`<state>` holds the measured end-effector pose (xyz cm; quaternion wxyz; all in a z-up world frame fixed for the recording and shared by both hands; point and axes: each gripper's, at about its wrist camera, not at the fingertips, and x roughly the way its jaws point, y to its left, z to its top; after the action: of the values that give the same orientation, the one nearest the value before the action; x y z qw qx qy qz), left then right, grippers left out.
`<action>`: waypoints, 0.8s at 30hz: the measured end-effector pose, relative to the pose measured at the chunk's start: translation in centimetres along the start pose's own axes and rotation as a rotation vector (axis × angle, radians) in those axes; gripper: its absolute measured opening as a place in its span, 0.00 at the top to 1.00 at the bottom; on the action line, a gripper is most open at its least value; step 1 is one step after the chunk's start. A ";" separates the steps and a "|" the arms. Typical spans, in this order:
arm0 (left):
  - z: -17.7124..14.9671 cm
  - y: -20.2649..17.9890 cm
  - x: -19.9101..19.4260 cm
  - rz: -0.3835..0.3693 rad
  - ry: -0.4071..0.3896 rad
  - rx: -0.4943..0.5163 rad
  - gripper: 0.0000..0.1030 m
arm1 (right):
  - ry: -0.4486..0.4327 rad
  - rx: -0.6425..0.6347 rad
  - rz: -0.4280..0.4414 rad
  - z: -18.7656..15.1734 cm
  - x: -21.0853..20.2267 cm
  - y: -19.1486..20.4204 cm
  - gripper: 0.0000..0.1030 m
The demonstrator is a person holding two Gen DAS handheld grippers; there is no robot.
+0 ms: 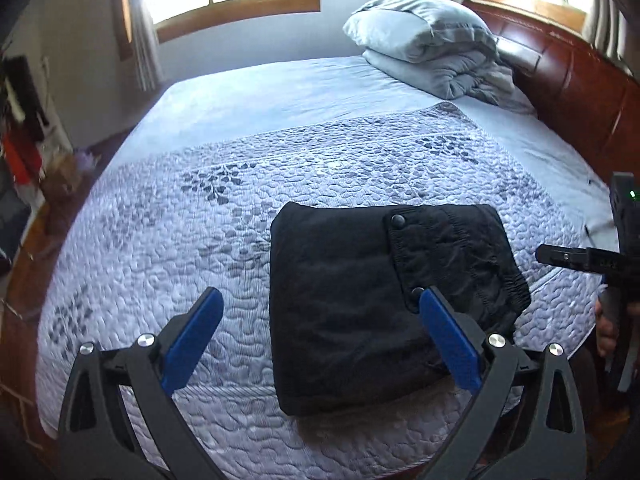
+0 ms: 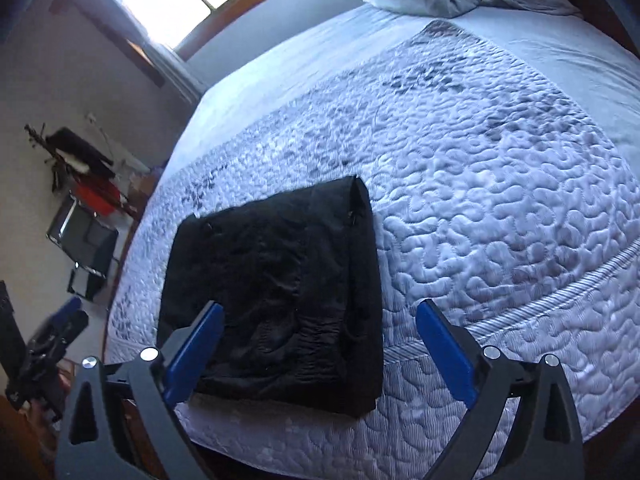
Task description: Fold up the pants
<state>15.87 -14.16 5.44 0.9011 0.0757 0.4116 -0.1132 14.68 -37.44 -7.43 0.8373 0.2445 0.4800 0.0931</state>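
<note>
Your pants (image 1: 372, 308) already lie as a compact, squarish black bundle on the quilted bedspread (image 1: 280, 168), near the bed's close edge, so the folding looks finished or nearly so. What may remain is a small tidy: at the bundle's 3 o'clock side in the left wrist view, the elastic waistband bulges out past the flat layers, and the snap flap sits slightly skewed.

Your left gripper (image 1: 320, 340) hangs above the bed with its blue fingers spread wide and nothing between the pads; the pants sit at about 1 o'clock from it, the right finger overlapping the bundle in view but apparently not touching.

Your right gripper (image 2: 320, 344) is likewise splayed and empty, with the pants at 11 o'clock, just past its left finger.
</note>
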 end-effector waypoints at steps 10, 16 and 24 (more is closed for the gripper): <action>-0.7 0.6 5.4 0.017 0.100 0.016 0.04 | 0.095 0.010 -0.046 0.6 5.3 -1.2 0.05; -1.9 2.2 10.3 0.044 0.209 -0.005 0.04 | 0.130 0.008 -0.045 0.8 7.0 -2.1 0.05; -3.5 6.1 13.1 -0.138 0.288 -0.202 0.03 | 0.149 0.044 0.018 0.6 7.6 -3.4 0.04</action>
<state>23.23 -9.35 -6.51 0.8260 -0.0282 0.5499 -0.1207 18.87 -37.58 -14.58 0.7928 0.2595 0.5407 0.1083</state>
